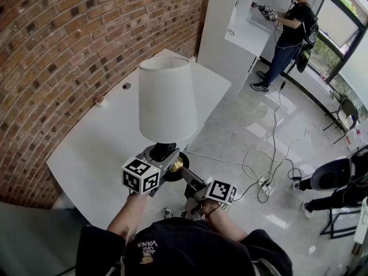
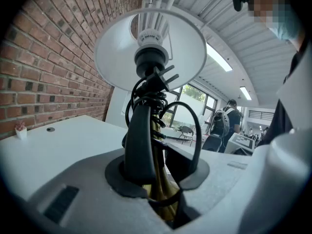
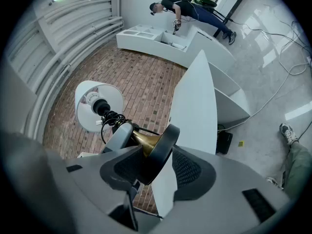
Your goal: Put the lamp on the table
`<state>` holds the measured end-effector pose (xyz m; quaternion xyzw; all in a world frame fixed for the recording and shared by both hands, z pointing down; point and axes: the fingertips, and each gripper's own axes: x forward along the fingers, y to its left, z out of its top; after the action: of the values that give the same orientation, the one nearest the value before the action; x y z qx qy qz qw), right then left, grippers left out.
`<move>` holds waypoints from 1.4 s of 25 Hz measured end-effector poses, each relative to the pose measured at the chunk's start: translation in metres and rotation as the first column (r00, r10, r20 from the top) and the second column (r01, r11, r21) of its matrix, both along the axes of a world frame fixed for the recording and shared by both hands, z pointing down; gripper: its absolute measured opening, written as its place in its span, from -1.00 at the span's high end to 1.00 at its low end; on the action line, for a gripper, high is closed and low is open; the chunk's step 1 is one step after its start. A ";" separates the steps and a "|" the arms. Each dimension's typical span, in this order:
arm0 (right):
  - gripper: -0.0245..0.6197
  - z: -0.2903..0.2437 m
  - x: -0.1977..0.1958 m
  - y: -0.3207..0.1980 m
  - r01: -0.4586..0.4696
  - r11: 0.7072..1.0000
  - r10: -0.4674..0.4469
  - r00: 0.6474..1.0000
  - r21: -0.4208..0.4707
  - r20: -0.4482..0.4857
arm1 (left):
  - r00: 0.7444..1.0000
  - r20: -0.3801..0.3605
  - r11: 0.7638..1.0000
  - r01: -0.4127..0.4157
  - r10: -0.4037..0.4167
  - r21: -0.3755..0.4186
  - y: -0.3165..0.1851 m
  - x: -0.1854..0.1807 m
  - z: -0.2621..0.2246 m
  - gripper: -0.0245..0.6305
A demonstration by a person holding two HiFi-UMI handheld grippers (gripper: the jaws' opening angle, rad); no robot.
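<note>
The lamp has a white shade (image 1: 167, 99), a brass stem (image 2: 158, 179) with black cord wound round it, and a black disc base (image 1: 175, 171). It stands upright over the near edge of the white table (image 1: 86, 148); whether the base rests on the table I cannot tell. My left gripper (image 1: 164, 154) is shut on the stem just above the base, and the shade (image 2: 151, 48) rises overhead in the left gripper view. From the right, my right gripper (image 1: 185, 178) holds the base (image 3: 158, 152) edge-on between wide jaws, with the shade (image 3: 95, 104) beyond.
A brick wall (image 1: 69, 39) runs along the table's far side. On the table are a small object (image 1: 100, 99) and a cable hole (image 1: 126, 86). Cables (image 1: 267, 174) lie on the floor at the right. Another person (image 1: 290, 25) stands at a white counter far back.
</note>
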<state>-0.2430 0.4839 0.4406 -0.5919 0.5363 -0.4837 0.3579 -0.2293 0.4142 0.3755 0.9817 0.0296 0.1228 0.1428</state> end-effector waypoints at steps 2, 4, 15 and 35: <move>0.34 0.000 0.003 -0.002 0.000 1.000 0.000 1.000 0.000 -0.001 | 1.000 -0.001 1.000 0.001 -0.001 0.001 -0.002 0.003 0.000 0.56; 0.34 0.000 0.007 -0.003 0.000 1.000 0.000 1.000 0.002 -0.002 | 1.000 0.000 1.000 0.002 -0.002 0.000 -0.003 0.007 0.001 0.56; 0.33 0.006 0.076 -0.025 0.097 0.995 -0.097 0.995 -0.006 0.010 | 0.995 0.027 0.995 0.095 -0.094 -0.009 -0.026 0.071 0.009 0.56; 0.33 0.004 0.241 -0.061 0.338 0.941 -0.338 0.941 -0.020 -0.011 | 0.940 0.008 0.939 0.342 -0.342 -0.030 -0.063 0.216 0.008 0.56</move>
<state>-0.0023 0.4227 0.4450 -0.4975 0.6281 -0.5386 0.2606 -0.0136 0.3507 0.3834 0.9694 -0.1395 0.0968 0.1770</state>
